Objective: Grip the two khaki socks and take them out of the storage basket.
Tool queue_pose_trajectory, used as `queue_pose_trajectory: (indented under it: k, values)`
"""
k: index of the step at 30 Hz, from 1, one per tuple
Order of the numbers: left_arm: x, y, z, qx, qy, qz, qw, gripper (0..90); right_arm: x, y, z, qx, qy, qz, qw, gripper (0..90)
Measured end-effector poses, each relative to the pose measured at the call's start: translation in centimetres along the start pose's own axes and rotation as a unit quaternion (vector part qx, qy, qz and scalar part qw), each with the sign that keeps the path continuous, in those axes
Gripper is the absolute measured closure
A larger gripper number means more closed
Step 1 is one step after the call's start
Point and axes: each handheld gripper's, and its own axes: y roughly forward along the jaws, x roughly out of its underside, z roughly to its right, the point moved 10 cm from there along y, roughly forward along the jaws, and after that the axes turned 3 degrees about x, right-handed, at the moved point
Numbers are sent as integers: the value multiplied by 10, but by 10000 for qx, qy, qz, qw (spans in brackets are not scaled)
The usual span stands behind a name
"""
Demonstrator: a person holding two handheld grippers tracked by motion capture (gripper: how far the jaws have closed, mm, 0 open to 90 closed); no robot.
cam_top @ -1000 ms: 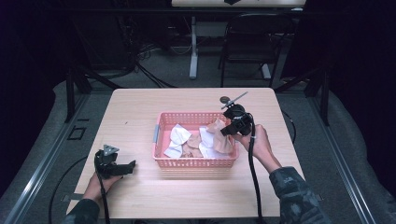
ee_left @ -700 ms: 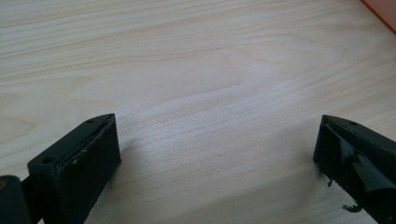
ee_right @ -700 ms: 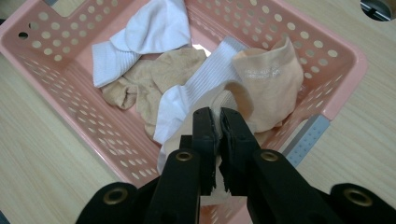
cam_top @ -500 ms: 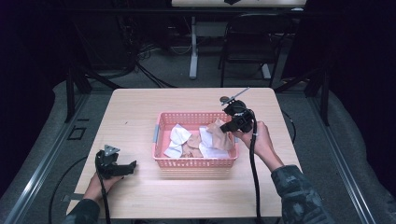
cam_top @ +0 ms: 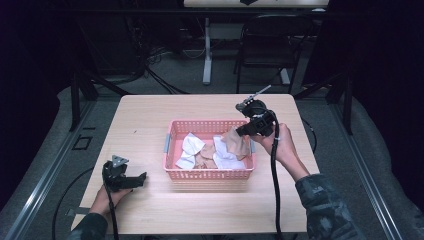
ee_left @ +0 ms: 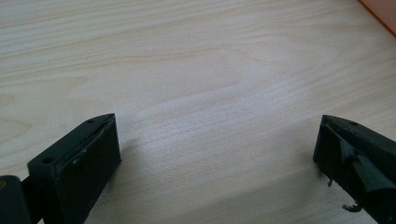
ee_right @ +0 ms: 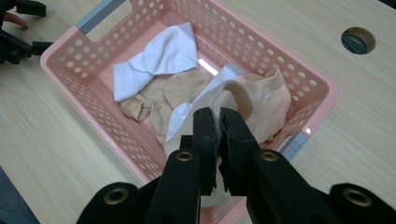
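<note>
On the pale wooden table [cam_top: 150, 125], a pink perforated basket [cam_top: 172, 131] sits about in the middle, and from where I stand the job looks like emptying it of socks, one at a time. It seems barely begun: nothing lies out on the tabletop yet, and the basket has several pieces in it, a white sock [ee_right: 163, 51] near the grey-handled end, a tan sock [ee_right: 166, 95] bunched beside it, and another white piece partly buried under the rest. At the far right end of the basket, the right gripper [ee_right: 218, 122] has its jaws pinched tight on the cuff of a peach sock [ee_right: 266, 100], which hangs from them partly above the basket's rim [cam_top: 237, 142], its lower end draped inside. So one sock is caught but not clear of the basket. Near the table's front left corner, the left gripper [cam_top: 123, 176] rests low over bare wood, well apart from the basket, its jaws spread wide with nothing between them. I'd judge what is left is lifting this sock clear, setting it down, then dealing with the others.
</note>
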Motion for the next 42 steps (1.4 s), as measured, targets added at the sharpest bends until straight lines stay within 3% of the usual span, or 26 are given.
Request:
queue_pose_trajectory:
  k: [20,32,34,42]
  values:
    - [0,0,0,7,1,-6,10000,5,-12,-32,7,-8,22,287,9996,855]
    - [0,0,0,13,22,-23,10000,4,-8,-55,30,182,168,457,9986,855]
    - [0,0,0,13,21,-23,10000,4,-1,-58,41,331,216,451,9982,855]
    - [0,0,0,14,22,-21,10000,4,26,-58,70,554,451,230,9972,855]
